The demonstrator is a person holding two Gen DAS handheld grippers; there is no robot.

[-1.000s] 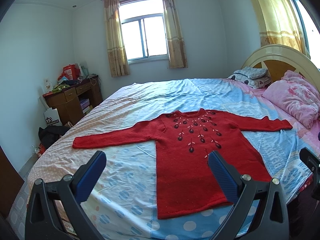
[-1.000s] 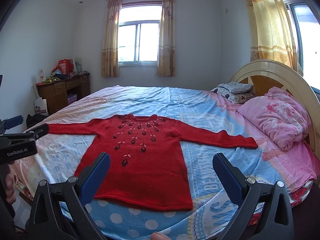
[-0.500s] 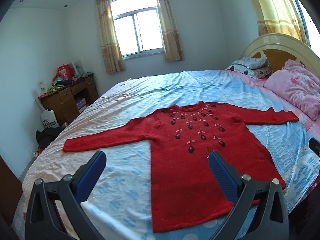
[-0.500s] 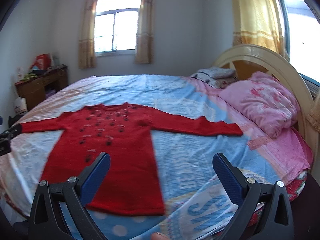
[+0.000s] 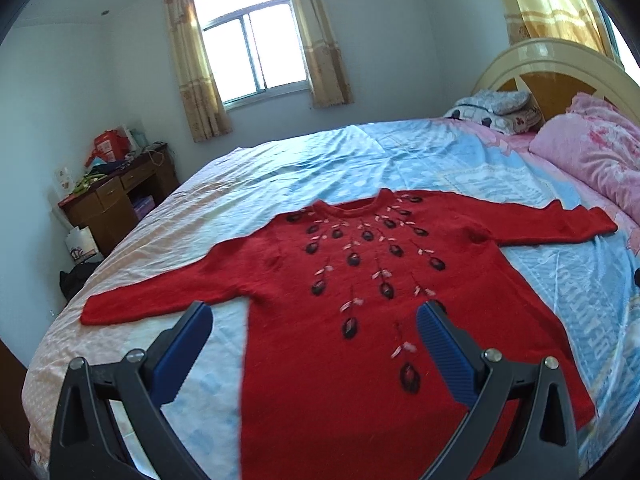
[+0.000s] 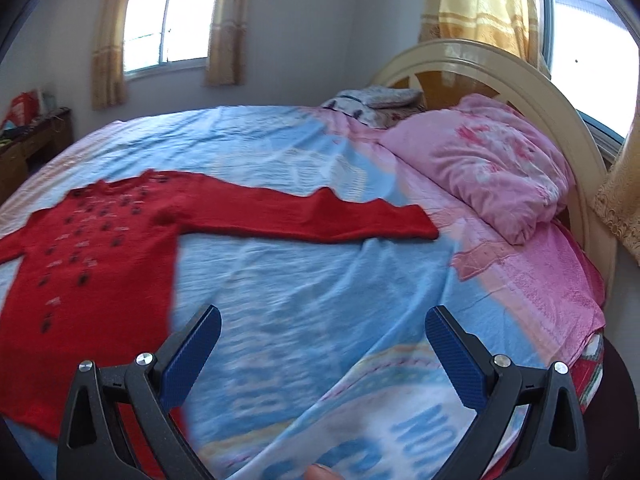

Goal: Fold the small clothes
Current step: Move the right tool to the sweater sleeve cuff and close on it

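A red knitted sweater [image 5: 360,300] with dark embroidered flowers lies flat on the bed, front up, both sleeves spread sideways. My left gripper [image 5: 312,332] is open and empty, above the sweater's lower left body. My right gripper [image 6: 324,340] is open and empty, above bare blue sheet to the right of the sweater [image 6: 92,248]. The right sleeve [image 6: 312,216] stretches toward the pillow; its cuff lies beyond my right gripper. The left sleeve [image 5: 160,296] ends near the bed's left edge.
The bed [image 5: 304,164] has a blue and pink sheet. A pink pillow [image 6: 492,160] and a folded blanket [image 6: 372,100] lie by the cream headboard [image 6: 520,72]. A wooden desk [image 5: 116,196] with clutter stands at the left wall under a window.
Both grippers have moved forward and lower over the bed. The right one has swung right, away from the sweater's body toward the right sleeve. The sweater has not moved.
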